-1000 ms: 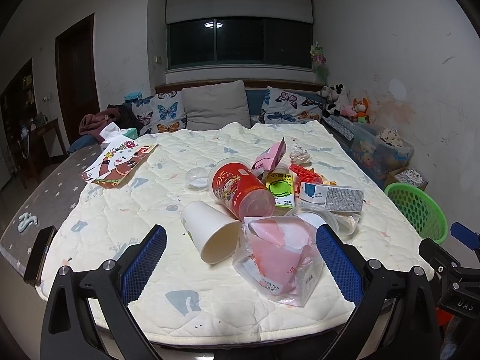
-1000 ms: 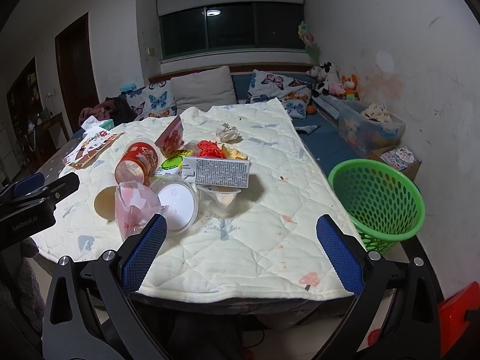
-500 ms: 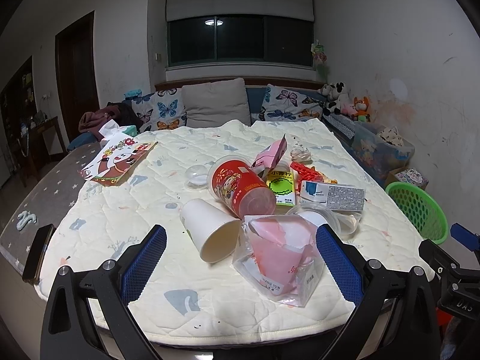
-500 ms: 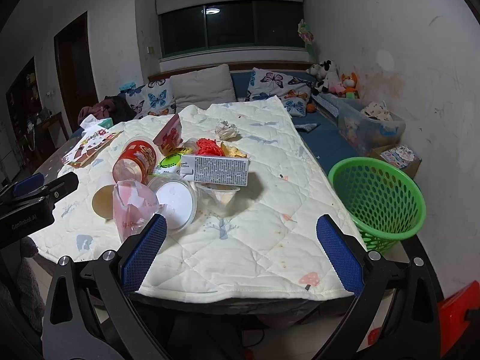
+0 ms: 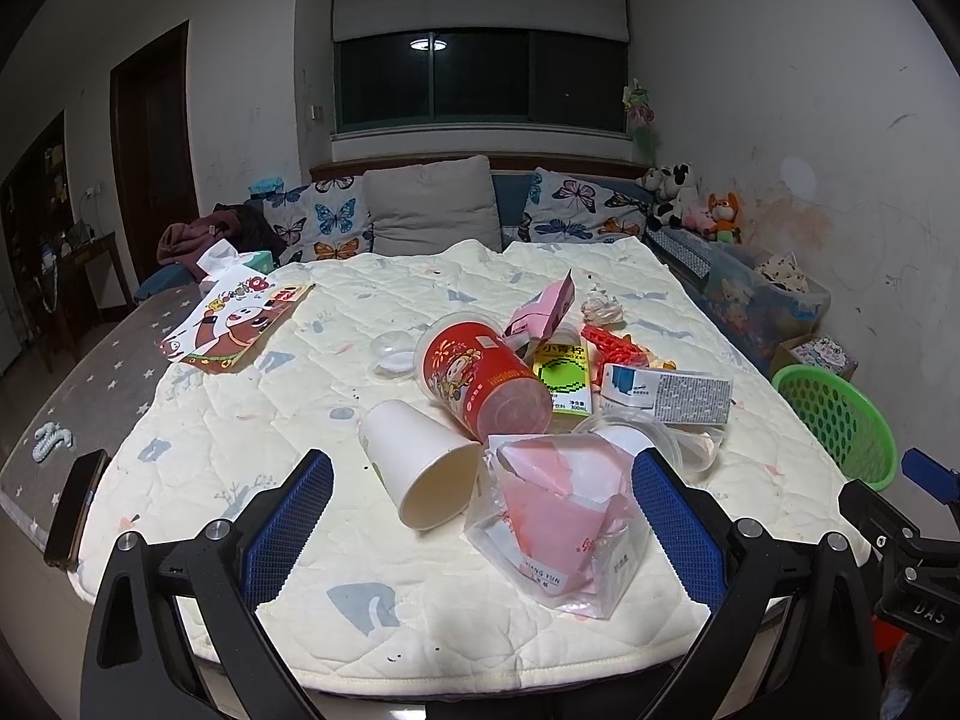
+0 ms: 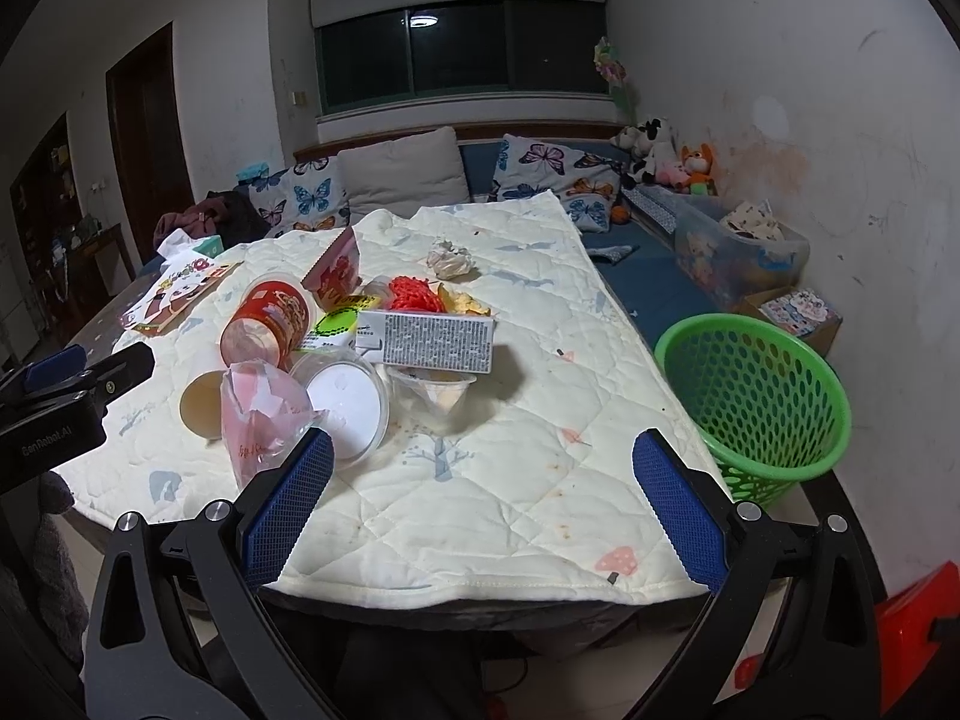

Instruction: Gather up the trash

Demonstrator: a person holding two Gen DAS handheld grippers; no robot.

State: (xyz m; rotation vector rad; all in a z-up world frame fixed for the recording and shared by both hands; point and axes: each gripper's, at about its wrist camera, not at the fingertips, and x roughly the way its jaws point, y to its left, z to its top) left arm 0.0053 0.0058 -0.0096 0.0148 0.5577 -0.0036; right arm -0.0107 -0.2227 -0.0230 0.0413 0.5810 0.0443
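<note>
Trash lies heaped on a quilted table (image 5: 252,420): a tipped white paper cup (image 5: 420,474), a red printed tub (image 5: 480,381), a clear bag with pink paper (image 5: 558,516), a yellow-green carton (image 5: 561,372), a grey-patterned flat box (image 5: 666,393) and a crumpled tissue (image 5: 602,307). My left gripper (image 5: 480,528) stands open just short of the cup and bag. My right gripper (image 6: 480,510) is open over the table's near edge, right of the pile; the box (image 6: 429,341) and a round white lid (image 6: 345,402) lie ahead. A green mesh basket (image 6: 762,396) stands on the floor to the right.
A printed paper bag (image 5: 240,318) lies at the table's far left, a dark phone (image 5: 75,507) at its left edge. Cushions (image 5: 429,213) and soft toys (image 5: 690,198) line the bench behind. A clear storage bin (image 6: 738,252) sits past the basket.
Both views have edged slightly nearer the pile and tilted a little; no object on the table has moved, and both grippers stay open.
</note>
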